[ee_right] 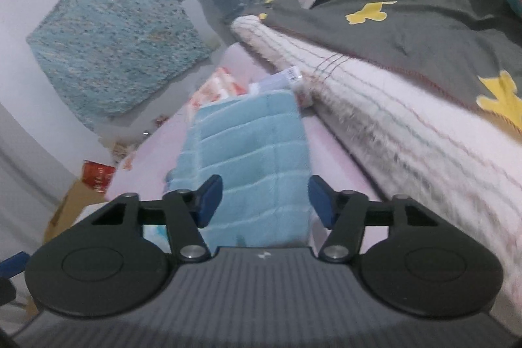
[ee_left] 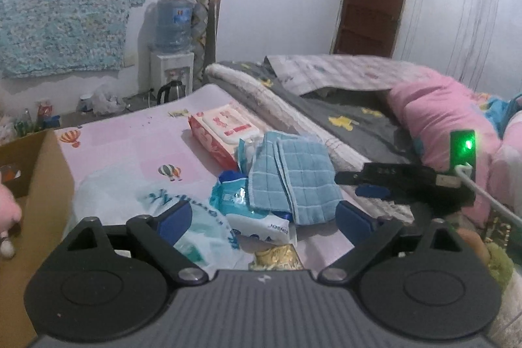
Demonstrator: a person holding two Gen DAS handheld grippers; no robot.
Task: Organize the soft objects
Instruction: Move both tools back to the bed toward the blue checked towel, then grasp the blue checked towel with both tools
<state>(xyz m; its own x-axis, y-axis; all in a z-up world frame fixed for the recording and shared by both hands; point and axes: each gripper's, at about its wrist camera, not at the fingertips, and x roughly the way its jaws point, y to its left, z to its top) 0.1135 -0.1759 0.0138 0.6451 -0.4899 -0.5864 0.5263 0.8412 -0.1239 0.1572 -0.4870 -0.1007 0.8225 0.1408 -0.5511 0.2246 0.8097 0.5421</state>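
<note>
Left wrist: left gripper (ee_left: 264, 217) is held wide open, nothing gripped, over wipe packs (ee_left: 261, 217); blue cloth (ee_left: 293, 178) is seen on the pink sheet (ee_left: 130, 152). Right wrist: right gripper (ee_right: 266, 201) is seen part-open astride the blue cloth (ee_right: 254, 158), pads (ee_right: 208, 201) not pressing.

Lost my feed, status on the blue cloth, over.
Right gripper jaws open, straddling blue cloth. Left gripper open, empty. Wipes packs beneath cloth.

Your left wrist view looks down the bed (ee_left: 137, 149) from farther back; your right sits close over the blue towel (ee_right: 251, 152), shared by both.
</note>
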